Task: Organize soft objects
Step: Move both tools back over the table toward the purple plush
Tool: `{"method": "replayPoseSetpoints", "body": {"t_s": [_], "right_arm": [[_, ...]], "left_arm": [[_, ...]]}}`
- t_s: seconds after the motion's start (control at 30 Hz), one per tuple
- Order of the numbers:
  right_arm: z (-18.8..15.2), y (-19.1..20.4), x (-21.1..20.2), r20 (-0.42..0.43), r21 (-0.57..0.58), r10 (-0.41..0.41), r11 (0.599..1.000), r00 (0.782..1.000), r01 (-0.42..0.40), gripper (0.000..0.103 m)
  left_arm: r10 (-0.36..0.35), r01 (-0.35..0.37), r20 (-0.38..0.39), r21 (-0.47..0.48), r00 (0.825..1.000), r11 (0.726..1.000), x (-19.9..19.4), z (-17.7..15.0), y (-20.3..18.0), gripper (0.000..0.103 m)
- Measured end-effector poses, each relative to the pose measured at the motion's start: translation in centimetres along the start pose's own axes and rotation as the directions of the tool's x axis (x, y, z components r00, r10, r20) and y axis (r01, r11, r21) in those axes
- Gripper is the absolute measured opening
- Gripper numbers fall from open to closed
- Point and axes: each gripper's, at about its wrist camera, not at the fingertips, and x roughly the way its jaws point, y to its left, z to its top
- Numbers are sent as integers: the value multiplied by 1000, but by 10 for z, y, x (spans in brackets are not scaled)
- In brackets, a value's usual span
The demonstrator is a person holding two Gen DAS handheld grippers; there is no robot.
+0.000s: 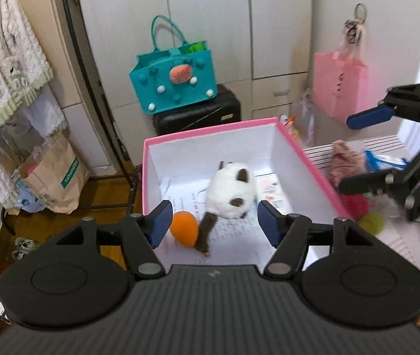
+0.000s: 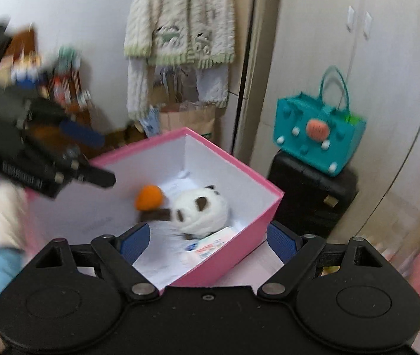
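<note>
A pink box [image 1: 313,162] with a white inside holds a white and brown plush toy [image 1: 230,195] and an orange soft ball [image 1: 184,228]. My left gripper [image 1: 214,226] is open and empty, just above the box's near side. My right gripper [image 1: 349,152] is open and empty to the right of the box. In the right wrist view the box [image 2: 239,251], plush [image 2: 201,210] and orange ball [image 2: 149,196] lie ahead of my open right gripper [image 2: 208,241]; the left gripper [image 2: 91,159] hangs blurred at the box's left.
To the right of the box lie a pinkish furry toy [image 1: 346,159], a red soft object [image 1: 358,204] and a yellow-green ball [image 1: 372,222]. A teal bag [image 1: 177,82] sits on a black case [image 1: 198,115] behind. A pink bag [image 1: 340,85] hangs on the wall.
</note>
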Motion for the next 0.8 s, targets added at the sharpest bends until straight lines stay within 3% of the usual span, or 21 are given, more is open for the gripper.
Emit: {"method": "replayPoseSetpoints", "body": {"t_s": [0.17, 0.3, 0.47, 0.8], "right_arm": [[-10, -10, -26, 12, 133, 112, 985, 994, -113, 89], [-20, -8, -43, 20, 164, 135, 977, 991, -137, 89], [-37, -3, -73, 30, 167, 130, 977, 991, -133, 89], [-89, 0, -128, 28, 175, 64, 982, 998, -68, 89]], "left_arm": [[-43, 42, 42, 32, 998, 999, -38, 0, -18, 70], [-88, 84, 53, 79, 995, 993, -60, -2, -38, 76], [-78, 63, 72, 188, 994, 980, -79, -12, -70, 79], [-153, 130, 46, 323, 987, 937, -95, -32, -128, 86]]}}
